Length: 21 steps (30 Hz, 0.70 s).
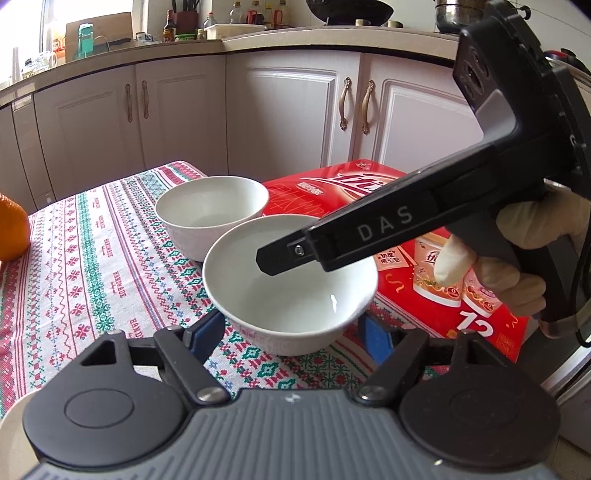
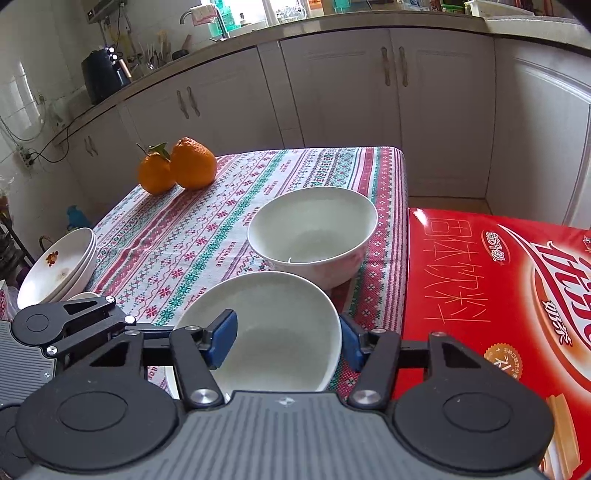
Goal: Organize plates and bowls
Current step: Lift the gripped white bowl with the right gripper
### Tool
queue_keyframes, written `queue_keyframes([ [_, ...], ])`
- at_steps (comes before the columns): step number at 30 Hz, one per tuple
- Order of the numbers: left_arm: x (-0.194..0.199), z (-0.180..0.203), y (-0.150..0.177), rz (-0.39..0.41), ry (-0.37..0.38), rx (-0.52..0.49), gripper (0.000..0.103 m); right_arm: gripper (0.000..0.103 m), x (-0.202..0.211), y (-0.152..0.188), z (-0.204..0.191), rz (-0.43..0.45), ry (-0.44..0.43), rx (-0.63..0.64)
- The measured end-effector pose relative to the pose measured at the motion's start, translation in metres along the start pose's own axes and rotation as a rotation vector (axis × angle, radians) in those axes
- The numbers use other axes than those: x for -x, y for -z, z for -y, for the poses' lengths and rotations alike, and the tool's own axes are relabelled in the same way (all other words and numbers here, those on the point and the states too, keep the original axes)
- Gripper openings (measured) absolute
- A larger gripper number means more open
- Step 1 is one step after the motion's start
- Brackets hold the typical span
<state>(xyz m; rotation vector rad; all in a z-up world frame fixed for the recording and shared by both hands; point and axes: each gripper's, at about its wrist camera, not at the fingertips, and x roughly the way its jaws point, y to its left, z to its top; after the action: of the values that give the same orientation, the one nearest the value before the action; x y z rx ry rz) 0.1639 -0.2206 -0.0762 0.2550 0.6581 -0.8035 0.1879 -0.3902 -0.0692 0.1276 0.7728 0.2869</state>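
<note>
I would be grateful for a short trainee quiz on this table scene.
1. True or false: the near bowl is stacked inside the far bowl.
2. How many oranges lie on the tablecloth?
3. The left gripper is: A) open, B) shut on a plate, C) out of view.

Key: 1 false, the bowls stand side by side; 2 two; 3 A.

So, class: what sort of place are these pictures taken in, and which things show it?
Most likely a home kitchen: white panelled cabinets under a worktop, dark sauce bottles on it, and white ceramic bowls on a patterned tablecloth.
</note>
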Motion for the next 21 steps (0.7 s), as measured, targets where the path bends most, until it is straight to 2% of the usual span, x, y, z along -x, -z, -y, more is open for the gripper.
queue_keyframes([
  [21,0.073,-0.008,0.011,0.032,-0.007,-0.030,0.079,0.064,0.040,0.005,-0.068,0.047,-0.018,0.048],
])
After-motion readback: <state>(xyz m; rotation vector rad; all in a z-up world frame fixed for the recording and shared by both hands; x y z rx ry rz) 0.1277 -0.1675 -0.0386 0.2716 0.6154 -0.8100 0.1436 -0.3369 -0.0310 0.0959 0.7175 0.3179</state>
